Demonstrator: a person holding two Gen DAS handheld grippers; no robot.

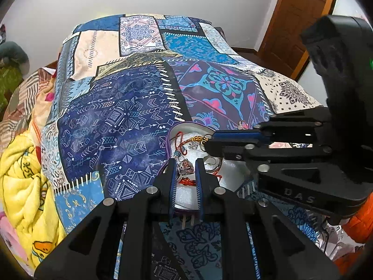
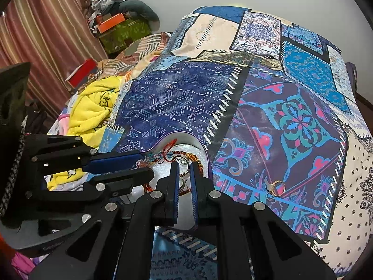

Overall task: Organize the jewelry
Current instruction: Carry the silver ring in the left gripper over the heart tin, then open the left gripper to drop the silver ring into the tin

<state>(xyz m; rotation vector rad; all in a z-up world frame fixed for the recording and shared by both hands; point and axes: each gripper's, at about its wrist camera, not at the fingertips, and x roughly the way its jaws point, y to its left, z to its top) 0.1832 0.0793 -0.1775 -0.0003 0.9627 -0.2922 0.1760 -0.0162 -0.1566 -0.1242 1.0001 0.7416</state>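
Note:
A white bowl-shaped dish point(image 1: 229, 170) with a purple rim sits on the patchwork bedspread and holds tangled jewelry: red cord bracelets, a gold chain and silver pieces. My left gripper point(image 1: 185, 164) hovers in the dish, its jaws narrowly apart around a pink-stoned silver ring point(image 1: 185, 166). My right gripper point(image 2: 184, 166) reaches into the same dish point(image 2: 184, 140), jaws slightly apart over a silver hoop point(image 2: 184, 161). Each gripper also shows side-on in the other's view, the right point(image 1: 207, 143) and the left point(image 2: 144, 161). Gold rings point(image 2: 276, 187) lie on the bedspread to the right of the dish.
The patchwork bedspread point(image 1: 130, 116) covers a raised mound. A yellow blanket point(image 1: 21, 182) lies crumpled at the left. A wooden door point(image 1: 300, 18) stands at the far right. Boxes and clothes point(image 2: 116, 21) pile by the curtain.

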